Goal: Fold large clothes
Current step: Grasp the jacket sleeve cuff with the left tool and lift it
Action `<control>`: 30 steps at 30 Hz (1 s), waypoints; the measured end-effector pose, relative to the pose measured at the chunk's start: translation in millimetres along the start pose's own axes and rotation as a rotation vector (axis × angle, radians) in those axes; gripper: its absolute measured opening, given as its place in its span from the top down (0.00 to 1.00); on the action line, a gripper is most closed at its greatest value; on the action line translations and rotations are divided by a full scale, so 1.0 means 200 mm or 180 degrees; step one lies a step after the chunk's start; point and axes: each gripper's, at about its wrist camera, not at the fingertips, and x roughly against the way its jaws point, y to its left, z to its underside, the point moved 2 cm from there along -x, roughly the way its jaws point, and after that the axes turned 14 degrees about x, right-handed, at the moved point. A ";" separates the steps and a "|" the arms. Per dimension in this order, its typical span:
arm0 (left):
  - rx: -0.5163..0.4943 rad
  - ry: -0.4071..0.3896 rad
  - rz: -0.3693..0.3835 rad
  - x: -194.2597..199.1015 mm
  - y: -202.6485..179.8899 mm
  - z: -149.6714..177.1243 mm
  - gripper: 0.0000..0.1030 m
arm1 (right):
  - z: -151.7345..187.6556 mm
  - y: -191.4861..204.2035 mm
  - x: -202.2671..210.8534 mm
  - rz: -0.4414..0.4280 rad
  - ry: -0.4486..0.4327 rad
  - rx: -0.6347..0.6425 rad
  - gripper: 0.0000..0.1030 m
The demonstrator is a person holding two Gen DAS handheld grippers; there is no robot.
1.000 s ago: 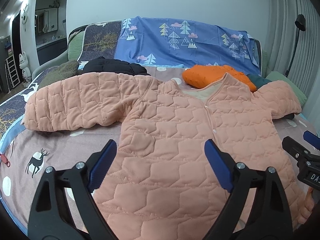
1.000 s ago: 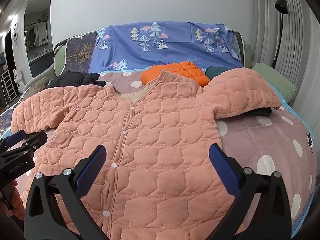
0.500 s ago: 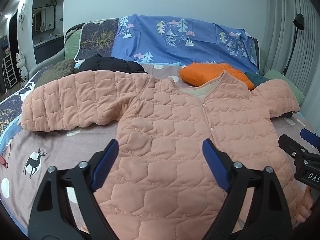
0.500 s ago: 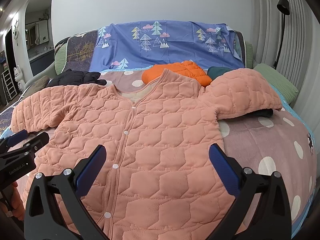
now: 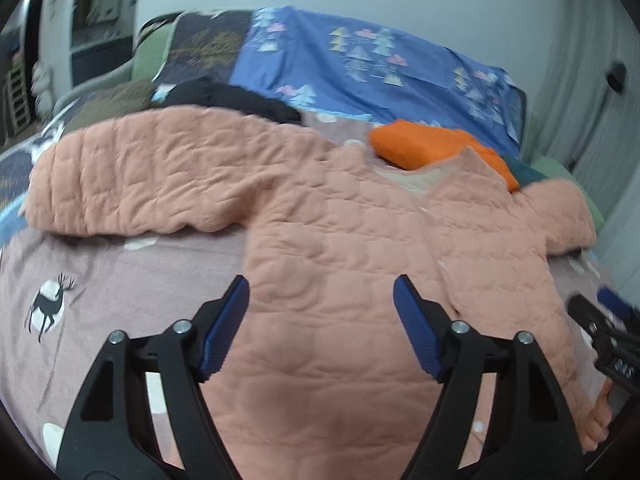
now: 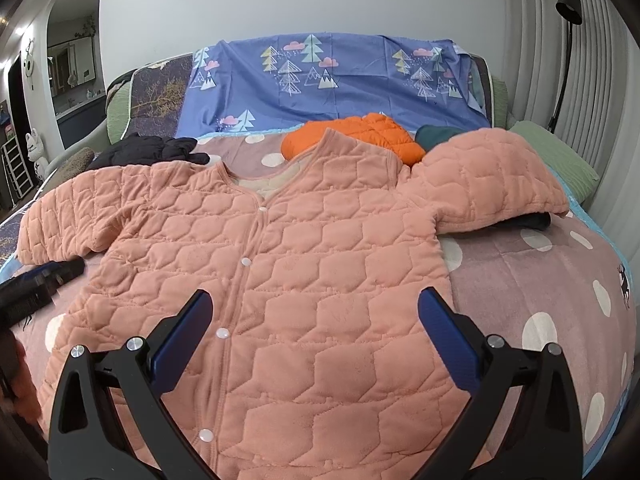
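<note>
The peach quilted jacket [image 6: 320,280] lay flat and face up on the pink spotted blanket [image 6: 520,280], snapped shut, with both sleeves spread outward.

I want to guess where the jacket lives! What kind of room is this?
Probably a home living room or bedroom: the pink quilted jacket lies on a blanket-covered sofa or bed, with a floor lamp beside it.

Each gripper [image 5: 320,326] [image 6: 314,334] has black arms, silver screws and ribbed blue pads [image 6: 448,344].
</note>
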 end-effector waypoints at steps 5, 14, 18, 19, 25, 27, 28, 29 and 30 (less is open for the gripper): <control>0.0794 0.0061 -0.0415 -0.14 0.54 -0.18 0.23 | 0.03 -0.04 -0.05 0.0081 0.0099 -0.0028 0.01; 0.1956 -0.0561 -0.0206 -0.13 1.37 -0.43 0.20 | 0.03 -0.04 -0.11 0.0255 0.0226 0.0091 0.01; 0.2173 -0.0671 -0.0169 -0.18 1.53 -0.50 0.20 | 0.03 -0.04 -0.11 0.0326 0.0253 0.0109 0.01; 0.2269 -0.0649 -0.0149 -0.21 1.56 -0.52 0.20 | 0.03 -0.05 -0.11 0.0351 0.0271 0.0113 0.01; 0.2361 -0.0643 0.0052 -0.31 1.61 -0.56 0.48 | 0.04 -0.08 -0.14 0.0414 0.0356 0.0022 0.01; 0.2235 -0.0707 -0.0013 -0.28 1.59 -0.58 0.62 | 0.04 -0.09 -0.14 0.0403 0.0354 -0.0003 0.01; 0.2159 -0.0736 -0.0063 -0.27 1.57 -0.58 0.65 | 0.04 -0.09 -0.14 0.0391 0.0347 -0.0013 0.01; 0.2072 -0.0770 -0.0109 -0.25 1.55 -0.59 0.72 | 0.04 -0.09 -0.14 0.0383 0.0340 -0.0018 0.01; 0.1976 -0.0809 -0.0168 -0.22 1.52 -0.60 0.77 | 0.04 -0.10 -0.14 0.0375 0.0328 -0.0019 0.01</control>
